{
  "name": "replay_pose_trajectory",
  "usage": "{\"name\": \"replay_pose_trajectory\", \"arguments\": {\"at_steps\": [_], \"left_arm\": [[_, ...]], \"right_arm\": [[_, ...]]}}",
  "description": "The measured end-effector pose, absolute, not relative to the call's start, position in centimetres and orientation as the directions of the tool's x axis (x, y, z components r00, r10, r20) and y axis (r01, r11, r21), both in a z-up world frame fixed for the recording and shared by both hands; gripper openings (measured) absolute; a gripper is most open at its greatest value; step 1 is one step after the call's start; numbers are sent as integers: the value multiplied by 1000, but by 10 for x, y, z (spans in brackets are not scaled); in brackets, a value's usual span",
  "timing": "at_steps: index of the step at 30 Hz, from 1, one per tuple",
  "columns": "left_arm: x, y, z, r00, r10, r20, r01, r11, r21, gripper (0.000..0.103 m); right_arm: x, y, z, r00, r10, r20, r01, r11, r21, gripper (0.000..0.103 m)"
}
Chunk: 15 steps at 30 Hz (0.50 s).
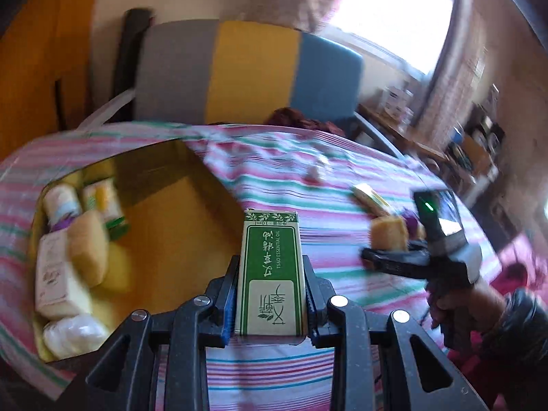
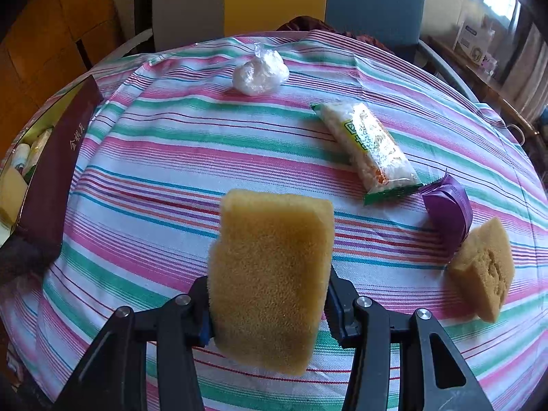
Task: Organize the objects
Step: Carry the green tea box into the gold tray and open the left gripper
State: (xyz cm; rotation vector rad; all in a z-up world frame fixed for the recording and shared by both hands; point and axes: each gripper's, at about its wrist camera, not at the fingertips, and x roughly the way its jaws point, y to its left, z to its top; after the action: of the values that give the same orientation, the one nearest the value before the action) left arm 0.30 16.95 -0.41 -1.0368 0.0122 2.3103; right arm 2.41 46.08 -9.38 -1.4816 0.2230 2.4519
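The left gripper [image 1: 270, 303] is clamping a green and cream carton [image 1: 270, 274] printed "TSAO ESSENTIAL OIL" and "10ml", its long axis running straight out along the fingers, above the striped tablecloth [image 1: 342, 212] beside the open box [image 1: 164, 205]. Two sponges, two cartons, a bottle and a white wrapped bundle are lying inside. The right gripper [image 2: 269, 308] is pinching one yellow sponge [image 2: 270, 274], standing lengthwise over the table. Lying loose are one more sponge [image 2: 484, 270], one snack packet [image 2: 370, 147], one purple wrapper [image 2: 447, 210] and one plastic bundle [image 2: 260, 73].
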Motion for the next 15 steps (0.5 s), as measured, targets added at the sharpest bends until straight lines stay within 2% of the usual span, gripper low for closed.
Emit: {"name": "replay_pose_trajectory", "arguments": {"at_steps": [7, 15], "left_arm": [[-29, 88, -12, -574, 424, -701, -331, -903, -275, 30], [-75, 58, -24, -528, 438, -727, -216, -898, -384, 30]], "right_arm": [[23, 459, -93, -436, 158, -886, -300, -954, -22, 50], [23, 458, -93, -430, 164, -888, -297, -954, -32, 50]]}}
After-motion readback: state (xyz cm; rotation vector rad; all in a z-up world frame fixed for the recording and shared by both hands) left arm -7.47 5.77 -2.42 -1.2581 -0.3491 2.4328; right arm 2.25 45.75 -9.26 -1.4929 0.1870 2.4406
